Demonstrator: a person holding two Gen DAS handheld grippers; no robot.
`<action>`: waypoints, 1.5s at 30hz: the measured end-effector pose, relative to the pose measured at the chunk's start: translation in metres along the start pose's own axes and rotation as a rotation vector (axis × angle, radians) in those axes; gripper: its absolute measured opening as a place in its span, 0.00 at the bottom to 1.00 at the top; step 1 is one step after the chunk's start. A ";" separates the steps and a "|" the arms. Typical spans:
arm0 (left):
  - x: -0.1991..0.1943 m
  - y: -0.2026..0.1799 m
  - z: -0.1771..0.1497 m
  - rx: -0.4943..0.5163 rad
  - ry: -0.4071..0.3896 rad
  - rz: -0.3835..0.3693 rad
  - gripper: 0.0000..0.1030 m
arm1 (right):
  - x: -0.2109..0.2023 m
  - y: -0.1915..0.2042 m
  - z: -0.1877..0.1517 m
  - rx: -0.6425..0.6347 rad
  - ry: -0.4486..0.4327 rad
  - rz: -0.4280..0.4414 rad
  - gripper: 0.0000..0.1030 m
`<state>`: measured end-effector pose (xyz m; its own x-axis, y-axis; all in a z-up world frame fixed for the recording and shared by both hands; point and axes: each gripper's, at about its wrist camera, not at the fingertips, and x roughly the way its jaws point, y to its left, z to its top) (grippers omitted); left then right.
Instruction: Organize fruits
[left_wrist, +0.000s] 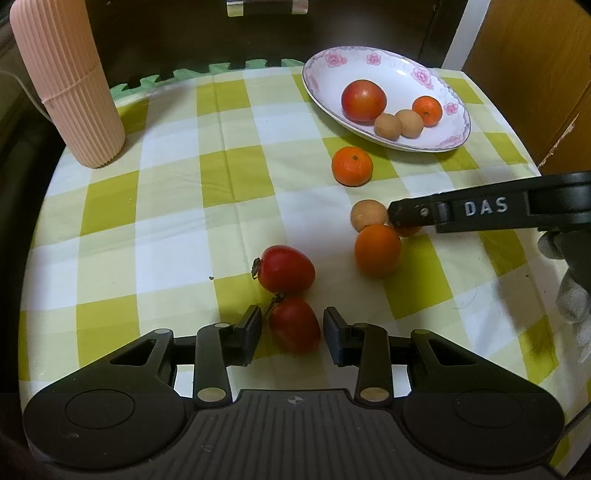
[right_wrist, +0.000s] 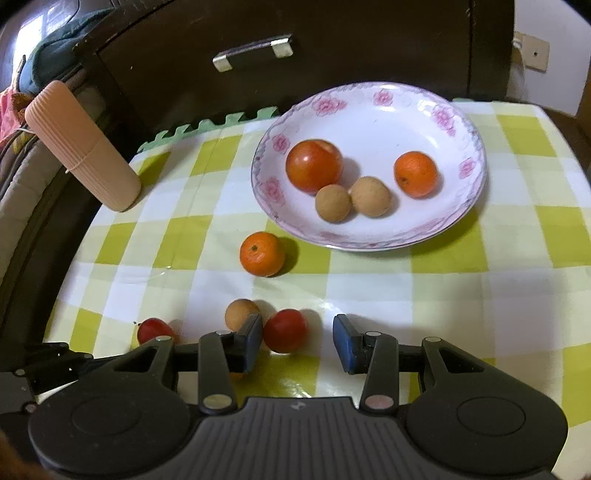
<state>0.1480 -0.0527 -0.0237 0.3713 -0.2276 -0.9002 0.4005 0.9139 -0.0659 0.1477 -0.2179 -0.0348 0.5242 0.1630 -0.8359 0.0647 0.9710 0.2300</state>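
Two wrist fisheyes, both low over the checked tablecloth (left_wrist: 177, 206) and facing the flowered plate (left_wrist: 399, 74).

The left wrist view sits near the table's front edge, close above two red tomatoes (left_wrist: 291, 295), and looks across the cloth with the plate far off at upper right; the right gripper (left_wrist: 397, 218) enters it from the right side. The right wrist view stands closer to the plate (right_wrist: 373, 110), which fills its upper middle, facing a dark cabinet front (right_wrist: 258, 92). Both share the plate with its fruit, the loose orange (left_wrist: 352, 165) (right_wrist: 262, 253), the pink ribbed container (left_wrist: 66, 85) (right_wrist: 83, 147), and probably one brown fruit (left_wrist: 367, 214) (right_wrist: 240, 314).
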 end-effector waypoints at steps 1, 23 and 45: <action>0.000 0.000 0.000 0.001 -0.003 0.000 0.43 | 0.000 0.002 -0.001 -0.009 -0.006 -0.003 0.38; -0.008 -0.005 -0.002 0.029 -0.014 -0.027 0.37 | -0.025 0.000 -0.021 -0.068 0.013 -0.022 0.25; 0.000 -0.005 -0.005 0.020 -0.007 0.021 0.42 | -0.020 0.012 -0.035 -0.147 0.040 -0.060 0.25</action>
<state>0.1416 -0.0552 -0.0261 0.3853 -0.2113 -0.8983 0.4098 0.9114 -0.0386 0.1081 -0.2037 -0.0329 0.4884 0.1084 -0.8658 -0.0319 0.9938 0.1064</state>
